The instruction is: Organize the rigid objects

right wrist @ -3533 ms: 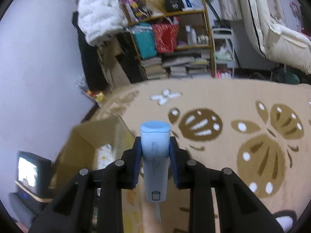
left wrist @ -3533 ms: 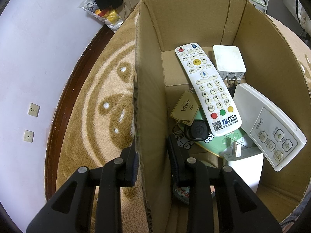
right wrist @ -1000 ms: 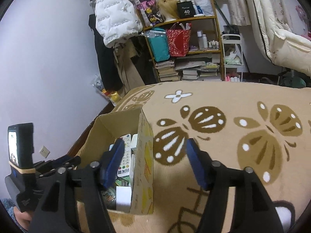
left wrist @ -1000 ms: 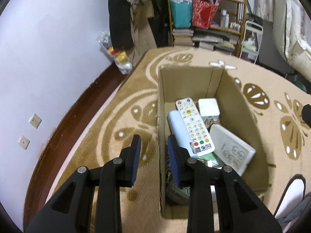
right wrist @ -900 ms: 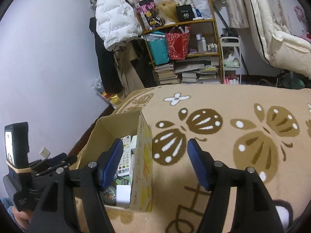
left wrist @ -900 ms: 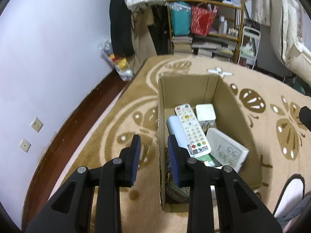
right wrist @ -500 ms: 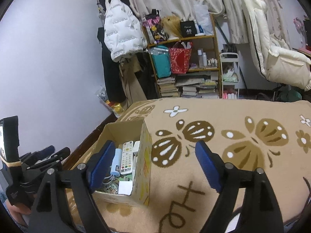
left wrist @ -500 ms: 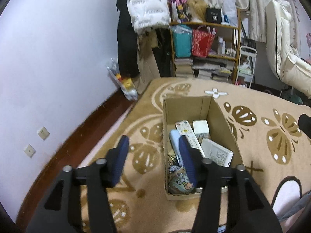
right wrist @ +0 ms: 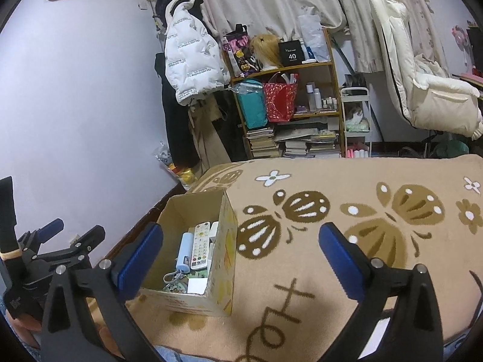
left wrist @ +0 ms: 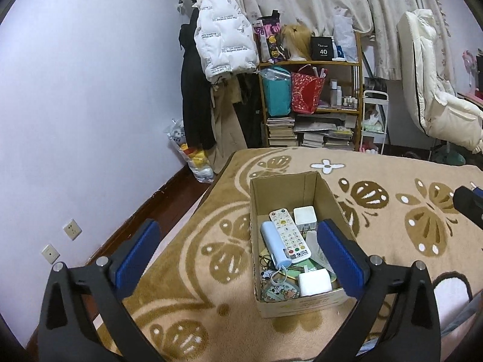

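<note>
An open cardboard box [left wrist: 283, 179] stands on the patterned carpet. Inside lie a white remote [left wrist: 288, 236], a pale blue tube-shaped device [left wrist: 273, 247], a white cube charger [left wrist: 305, 216] and a white block [left wrist: 314, 283]. My left gripper [left wrist: 237, 235] hovers above and short of the box; its jaws are opening wide, with nothing between them. My right gripper [right wrist: 241, 236] hangs over the carpet just right of the box [right wrist: 225, 259]; its jaws are opening too, and are empty. The blue device [right wrist: 184, 252] and the remote [right wrist: 200, 246] also show in the right wrist view.
A shelf [left wrist: 311, 102] of books and bags stands at the back, with coats [left wrist: 223, 39] hanging to its left. A white padded chair [left wrist: 434, 102] is at the right. Wall sockets [left wrist: 71, 229] and a dark skirting run along the left. Carpet [right wrist: 347, 211] spreads right of the box.
Both grippers drew back and up from the box and spread their jaws wide. The blue device, earlier in the right gripper, now lies in the box; the left gripper let go of the box wall.
</note>
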Demonstrator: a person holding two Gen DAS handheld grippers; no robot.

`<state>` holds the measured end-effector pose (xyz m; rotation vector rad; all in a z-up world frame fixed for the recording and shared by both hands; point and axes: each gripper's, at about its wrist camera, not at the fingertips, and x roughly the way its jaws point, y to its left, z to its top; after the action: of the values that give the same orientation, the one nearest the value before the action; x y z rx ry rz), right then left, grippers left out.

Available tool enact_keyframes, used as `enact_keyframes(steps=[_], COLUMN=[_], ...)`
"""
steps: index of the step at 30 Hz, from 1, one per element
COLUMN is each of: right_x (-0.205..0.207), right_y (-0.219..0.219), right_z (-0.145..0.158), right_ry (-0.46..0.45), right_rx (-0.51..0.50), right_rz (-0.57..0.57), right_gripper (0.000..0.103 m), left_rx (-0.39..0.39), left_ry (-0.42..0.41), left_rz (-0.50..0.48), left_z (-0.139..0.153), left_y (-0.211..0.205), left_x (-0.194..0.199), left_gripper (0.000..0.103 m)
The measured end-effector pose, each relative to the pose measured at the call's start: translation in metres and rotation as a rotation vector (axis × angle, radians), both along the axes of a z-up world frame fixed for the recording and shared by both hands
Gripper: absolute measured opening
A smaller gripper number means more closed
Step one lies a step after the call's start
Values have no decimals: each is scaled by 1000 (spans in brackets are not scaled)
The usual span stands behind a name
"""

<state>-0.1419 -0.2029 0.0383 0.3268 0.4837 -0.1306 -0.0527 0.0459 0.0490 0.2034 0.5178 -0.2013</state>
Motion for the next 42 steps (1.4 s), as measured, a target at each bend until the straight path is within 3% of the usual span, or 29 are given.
enact_keyframes(steps=[42], right_x=[7], right_y=[-4], right_z=[-23], right_ry=[65], right_rx=[31], right_rz=[9], right_gripper=[103], left_rx=[52], left_ry=[22], left_rz=[-5], left_z=[-11], left_y=[-7], left_x=[4], left_gripper=[103])
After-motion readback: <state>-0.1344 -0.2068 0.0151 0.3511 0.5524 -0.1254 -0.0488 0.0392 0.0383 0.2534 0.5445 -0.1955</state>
